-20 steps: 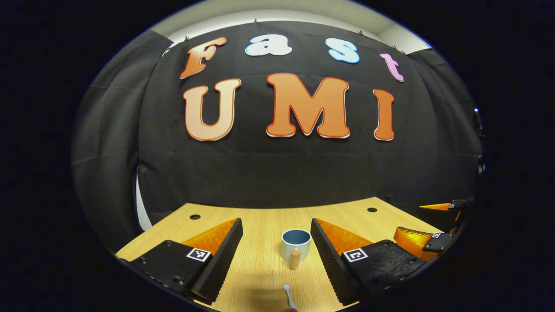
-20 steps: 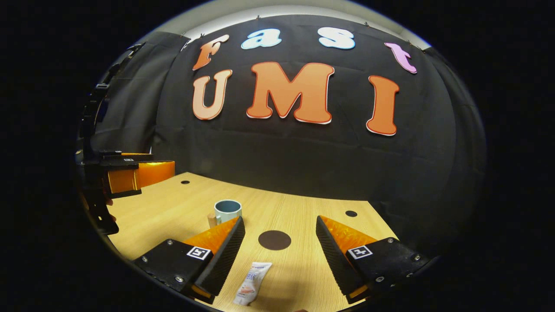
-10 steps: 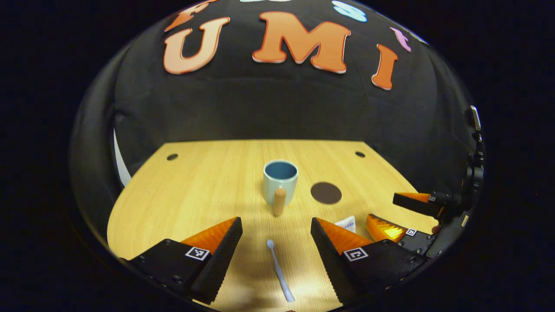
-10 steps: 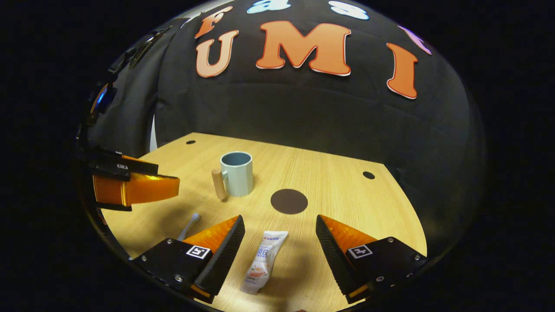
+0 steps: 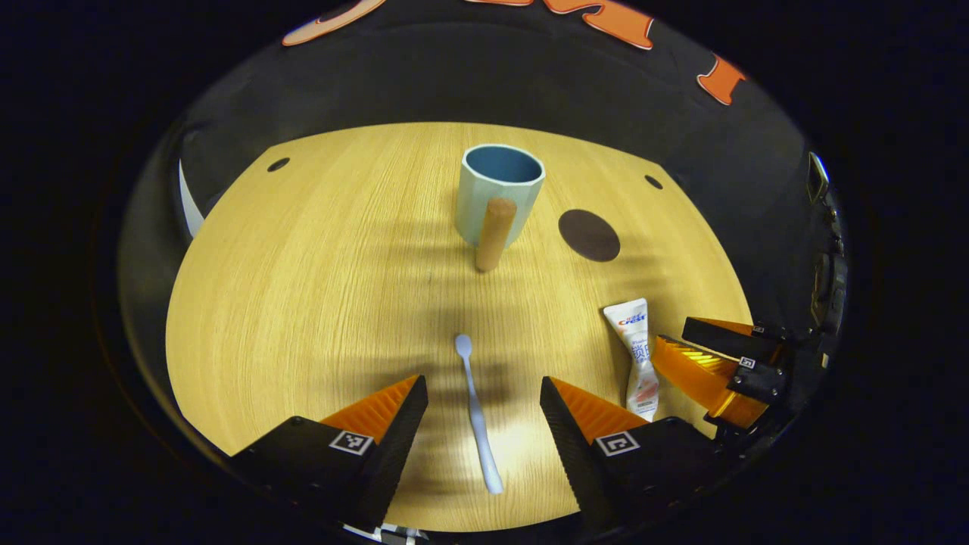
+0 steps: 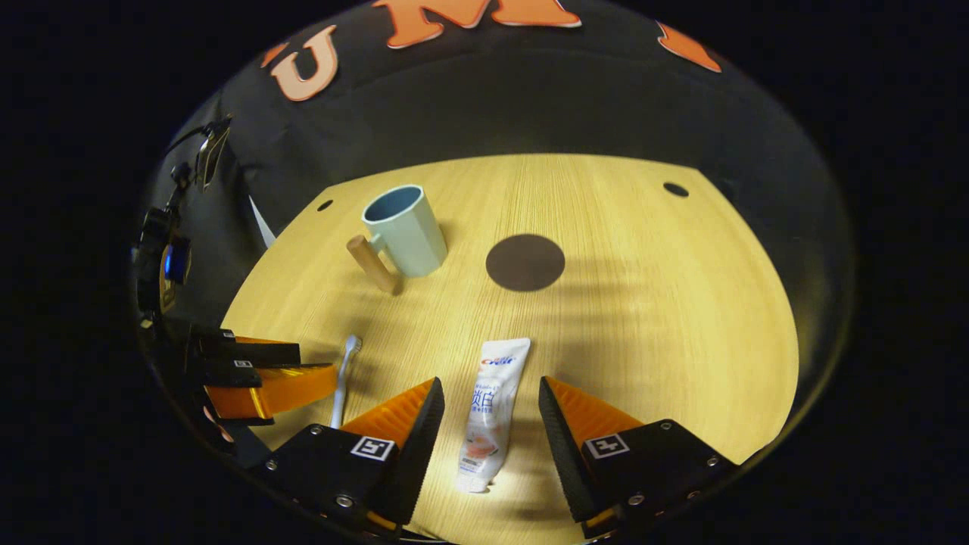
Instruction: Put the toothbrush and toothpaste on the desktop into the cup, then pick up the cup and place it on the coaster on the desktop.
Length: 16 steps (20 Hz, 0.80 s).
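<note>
Left gripper view: left tool (image 5: 483,412) spread wide, nothing held, one finger either side of the toothbrush (image 5: 477,412), which lies flat on the surface (image 5: 303,288). Cup (image 5: 498,194) upright farther off, coaster (image 5: 589,235) just to its right.

Right gripper view: right tool (image 6: 488,416) likewise spread, empty, straddling the toothpaste (image 6: 488,405); no contact apparent.

Judgement: pick-ups not yet made. To do well, lower each tool until the fingertips nearly meet the surface, keep the item centred between them, close across the narrow width, lift level. Thin brush handle may slip.
</note>
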Available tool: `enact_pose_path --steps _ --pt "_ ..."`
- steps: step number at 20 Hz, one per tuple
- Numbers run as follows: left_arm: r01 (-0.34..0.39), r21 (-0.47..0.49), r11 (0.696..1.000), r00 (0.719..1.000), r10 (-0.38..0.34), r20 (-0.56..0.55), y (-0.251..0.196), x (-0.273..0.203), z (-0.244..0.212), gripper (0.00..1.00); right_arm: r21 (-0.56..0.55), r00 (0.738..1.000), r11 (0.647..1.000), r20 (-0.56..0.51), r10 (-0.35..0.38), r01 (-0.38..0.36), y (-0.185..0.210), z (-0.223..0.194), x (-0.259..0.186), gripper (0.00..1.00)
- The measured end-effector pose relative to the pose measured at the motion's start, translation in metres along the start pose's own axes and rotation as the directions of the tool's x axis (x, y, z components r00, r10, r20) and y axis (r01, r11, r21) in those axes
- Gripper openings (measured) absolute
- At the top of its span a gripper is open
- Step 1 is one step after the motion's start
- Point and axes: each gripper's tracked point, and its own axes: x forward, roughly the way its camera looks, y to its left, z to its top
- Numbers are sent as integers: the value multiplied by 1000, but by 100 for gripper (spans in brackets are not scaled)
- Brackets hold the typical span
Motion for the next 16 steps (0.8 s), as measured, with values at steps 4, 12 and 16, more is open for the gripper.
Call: enact_pose_path --steps 4,12,16 --pt "-12 -12 1000 994 10 -109 1 14 -15 91 -38 993 998 -109 -44 40 -8 -14 12 67" --pt "-80 -32 996 964 69 -257 11 34 -38 92 -43 980 997 -183 -73 66 -5 -19 30 61" --pt "-93 -19 995 962 85 -261 5 43 -35 82 -42 979 998 -197 -49 41 -4 -23 35 52"
